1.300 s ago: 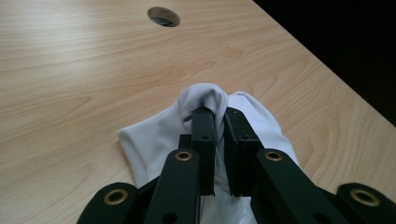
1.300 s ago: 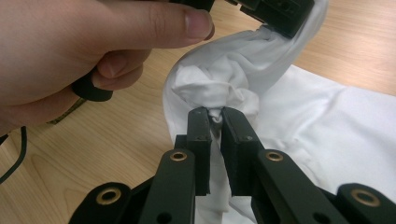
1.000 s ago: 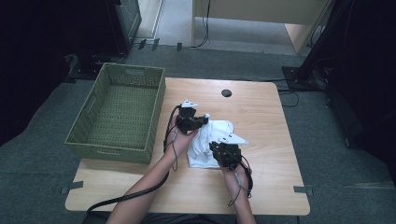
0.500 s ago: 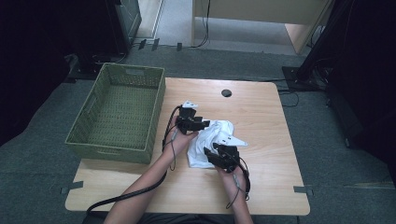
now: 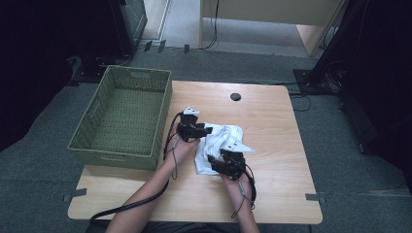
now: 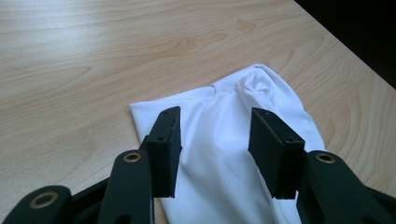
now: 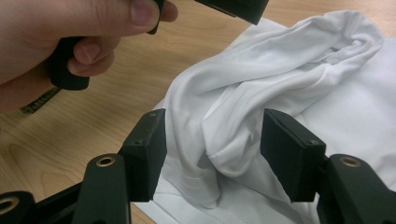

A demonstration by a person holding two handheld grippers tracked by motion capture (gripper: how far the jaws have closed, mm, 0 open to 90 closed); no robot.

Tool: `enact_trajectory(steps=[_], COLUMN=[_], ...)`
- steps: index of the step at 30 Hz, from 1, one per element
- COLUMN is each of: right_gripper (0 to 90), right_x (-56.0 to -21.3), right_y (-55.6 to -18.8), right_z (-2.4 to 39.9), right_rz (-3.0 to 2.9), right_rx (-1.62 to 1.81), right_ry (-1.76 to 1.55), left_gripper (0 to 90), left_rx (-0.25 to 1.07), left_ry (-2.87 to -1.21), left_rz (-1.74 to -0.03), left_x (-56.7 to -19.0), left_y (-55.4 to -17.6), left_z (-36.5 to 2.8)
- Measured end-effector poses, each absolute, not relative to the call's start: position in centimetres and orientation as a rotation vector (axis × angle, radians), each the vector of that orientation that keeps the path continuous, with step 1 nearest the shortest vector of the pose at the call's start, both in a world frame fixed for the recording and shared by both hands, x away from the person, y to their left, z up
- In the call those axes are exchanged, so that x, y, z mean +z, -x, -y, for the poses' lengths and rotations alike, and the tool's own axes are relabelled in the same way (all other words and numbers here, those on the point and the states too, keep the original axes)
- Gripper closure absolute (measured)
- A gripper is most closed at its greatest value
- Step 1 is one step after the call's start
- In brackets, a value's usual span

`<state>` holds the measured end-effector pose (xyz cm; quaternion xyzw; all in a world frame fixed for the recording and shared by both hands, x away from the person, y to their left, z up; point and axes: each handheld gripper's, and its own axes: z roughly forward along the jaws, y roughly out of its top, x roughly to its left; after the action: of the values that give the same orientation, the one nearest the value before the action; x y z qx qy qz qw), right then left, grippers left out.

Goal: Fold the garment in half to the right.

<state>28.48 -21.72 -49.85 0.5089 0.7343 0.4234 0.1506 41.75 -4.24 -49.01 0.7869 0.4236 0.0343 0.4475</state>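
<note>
On the table (image 5: 272,121) beside a green basket (image 5: 124,116), white cloth (image 5: 221,138) lying crumpled, near edge hiding under both hands, left hand-held gripper (image 6: 215,140) and right hand-held gripper (image 7: 212,154) standing apart over it, jaws having just been opening, releasing earlier pinches.

Both hand-held grippers sit on the white cloth (image 5: 218,141) mid-table (image 5: 272,184). The left hand-held gripper (image 5: 206,130) is at the cloth's left edge, the right hand-held gripper (image 5: 214,160) at its near edge, jaws just opening. A green basket (image 5: 121,116) stands at the table's left side, near the left hand (image 5: 182,145).
</note>
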Motion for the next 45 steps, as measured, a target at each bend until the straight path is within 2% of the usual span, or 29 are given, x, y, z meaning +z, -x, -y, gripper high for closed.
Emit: enact_trajectory(steps=[6,10,13,18,20,26,32,41,45], right_gripper=[42.3,48.8,57.1,76.3,80.1,81.4,81.5,77.9,82.1], right_x=[-50.3,-50.6,-50.6,-50.8,-50.7,-49.7,-48.9,-49.2,-49.3], right_y=[-29.0,-29.3,-29.5,-29.9,-29.9,-29.3,-28.4,-28.2,-28.0], right_z=[20.7,20.2,20.1,20.1,20.3,21.1,22.7,24.3,24.7], right_rz=[-2.137,-2.15,-2.152,-2.175,-2.174,-2.149,-2.118,-2.093,-2.094], right_rx=[1.178,1.15,1.127,1.089,1.093,1.116,1.149,1.161,1.144], right_ry=[-1.443,-1.435,-1.416,-1.398,-1.404,-1.405,-1.425,-1.468,-1.475], left_gripper=[50.6,52.8,54.0,55.6,56.0,55.9,56.3,56.5,57.2], left_rx=[0.098,0.112,0.106,0.119,0.125,0.171,0.274,0.34,0.342], left_ry=[-1.924,-1.929,-1.937,-1.958,-1.973,-2.002,-2.045,-2.064,-2.046], left_rz=[-1.078,-1.102,-1.114,-1.122,-1.124,-1.118,-1.082,-1.055,-1.048], left_x=[-49.5,-50.0,-50.5,-51.3,-51.6,-52.1,-52.2,-52.4,-52.5], left_y=[-42.0,-42.4,-42.8,-43.2,-43.3,-43.3,-43.0,-42.6,-42.6], left_z=[3.4,3.1,3.1,3.5,3.7,3.9,4.0,4.4,4.3])
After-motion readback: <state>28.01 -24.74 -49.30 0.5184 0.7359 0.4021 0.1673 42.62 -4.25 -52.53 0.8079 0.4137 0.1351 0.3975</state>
